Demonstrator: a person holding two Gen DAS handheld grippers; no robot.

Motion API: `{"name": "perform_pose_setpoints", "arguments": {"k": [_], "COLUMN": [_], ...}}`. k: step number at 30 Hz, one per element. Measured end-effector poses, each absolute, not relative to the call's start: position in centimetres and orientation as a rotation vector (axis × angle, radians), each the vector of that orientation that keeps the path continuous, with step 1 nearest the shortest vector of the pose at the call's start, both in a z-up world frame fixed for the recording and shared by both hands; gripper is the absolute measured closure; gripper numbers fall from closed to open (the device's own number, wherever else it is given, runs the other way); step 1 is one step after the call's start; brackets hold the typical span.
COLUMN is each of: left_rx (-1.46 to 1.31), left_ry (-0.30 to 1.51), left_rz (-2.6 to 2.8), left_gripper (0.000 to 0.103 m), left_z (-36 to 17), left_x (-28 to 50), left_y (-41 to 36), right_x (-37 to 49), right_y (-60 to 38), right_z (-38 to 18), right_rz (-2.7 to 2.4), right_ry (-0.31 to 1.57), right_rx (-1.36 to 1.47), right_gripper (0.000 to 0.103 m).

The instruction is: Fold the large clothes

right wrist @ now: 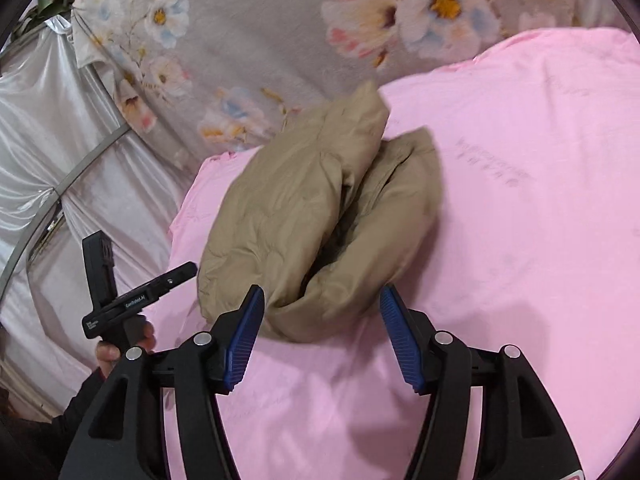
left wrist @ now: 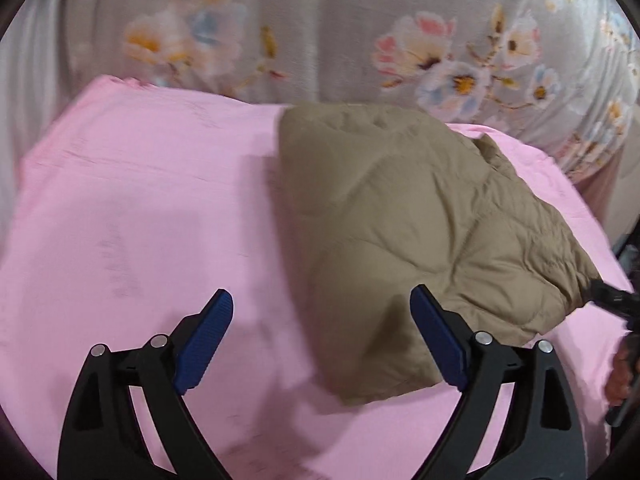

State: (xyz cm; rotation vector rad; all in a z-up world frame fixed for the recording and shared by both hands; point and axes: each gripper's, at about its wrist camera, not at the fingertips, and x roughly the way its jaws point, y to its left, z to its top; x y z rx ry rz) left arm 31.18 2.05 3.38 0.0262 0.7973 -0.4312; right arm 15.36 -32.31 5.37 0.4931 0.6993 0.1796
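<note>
A tan quilted jacket [left wrist: 420, 220] lies folded into a thick bundle on the pink sheet [left wrist: 140, 200]. My left gripper [left wrist: 320, 312] is open and empty, with the bundle's near corner just ahead of its right finger. In the right wrist view the same jacket [right wrist: 312, 216] shows as two stacked puffy layers. My right gripper [right wrist: 322, 312] is open, its fingers on either side of the bundle's near edge, not clamping it. The left gripper's body [right wrist: 136, 292] shows at the left in that view, held by a hand.
The pink sheet [right wrist: 520, 200] covers the work surface. A grey floral cloth [left wrist: 320, 28] hangs behind it. Shiny white fabric [right wrist: 60, 140] and a metal bar lie off the surface's left edge in the right wrist view.
</note>
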Motion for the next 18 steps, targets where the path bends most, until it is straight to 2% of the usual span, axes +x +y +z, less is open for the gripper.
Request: {"name": "perform_pose_setpoints", "arguments": {"k": [5,9,13,18], "left_rx": [0.081,0.063,0.030,-0.026], "left_ry": [0.700,0.686,0.721,0.858], "left_rz": [-0.288,-0.237,-0.142,-0.123], "left_gripper": [0.015,0.010,0.010,0.010], "left_z": [10.0,12.2,10.1,3.4], "left_x": [32.0,35.5,40.6,45.9], "left_y": [0.4,-4.1,-6.9,-8.2], "right_x": [17.1,24.1,32.3,39.3], "right_y": [-28.7,-25.0,-24.9,-26.6], "right_z": [13.1,15.7,13.9,8.3], "right_rz": [0.135,0.114,0.044,-0.026], "right_ry": [0.558,0.524,0.559,0.668], "right_rx": [0.271,0.074,0.035,0.050], "right_gripper": [0.050,0.056,0.061,0.061]}}
